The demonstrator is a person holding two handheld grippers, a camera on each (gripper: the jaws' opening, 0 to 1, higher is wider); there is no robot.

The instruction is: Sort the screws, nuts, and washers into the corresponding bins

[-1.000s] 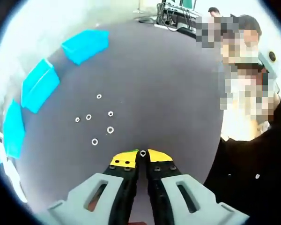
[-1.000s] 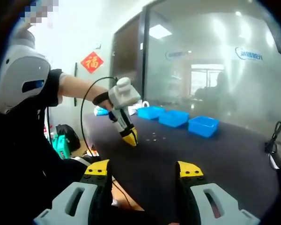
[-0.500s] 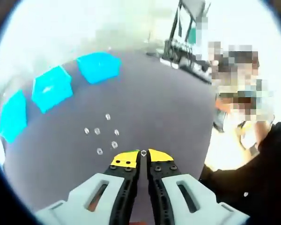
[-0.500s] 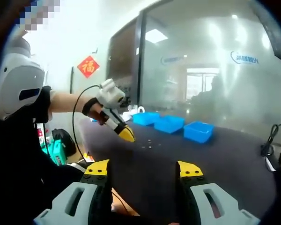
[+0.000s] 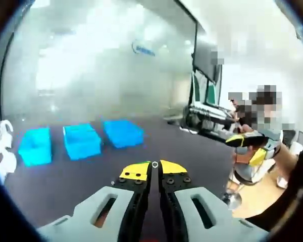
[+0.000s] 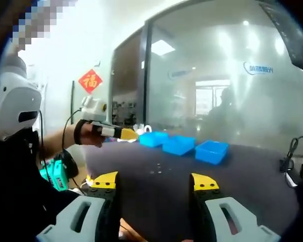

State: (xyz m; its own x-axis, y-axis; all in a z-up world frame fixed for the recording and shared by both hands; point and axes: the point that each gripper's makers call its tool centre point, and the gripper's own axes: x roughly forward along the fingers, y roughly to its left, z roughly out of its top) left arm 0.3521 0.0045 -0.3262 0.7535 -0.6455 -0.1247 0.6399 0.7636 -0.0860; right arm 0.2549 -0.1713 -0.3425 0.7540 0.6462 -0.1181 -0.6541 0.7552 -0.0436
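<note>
My left gripper [image 5: 154,165] is shut, pinching a small silver nut [image 5: 154,164] between its yellow tips, held up above the dark table [image 5: 65,181]. Three blue bins [image 5: 35,146] [image 5: 82,141] [image 5: 123,133] stand in a row beyond it. In the right gripper view the left gripper [image 6: 129,134] hangs level in the air, just left of the blue bins [image 6: 178,144]. Several small loose metal pieces [image 6: 159,169] lie on the table in front of them. My right gripper [image 6: 155,181] is open with nothing between its jaws, and it appears as yellow tips [image 5: 248,147] in the left gripper view.
A glass wall runs behind the bins. A white object [image 5: 2,146] sits at the table's left end. Equipment and cables [image 5: 204,118] stand at the far right end of the table. The person's arm [image 6: 55,143] reaches in from the left.
The left gripper has risen from just above the loose pieces and tipped up level, carrying the nut toward the bins. The right gripper has stayed open and nearly still.
</note>
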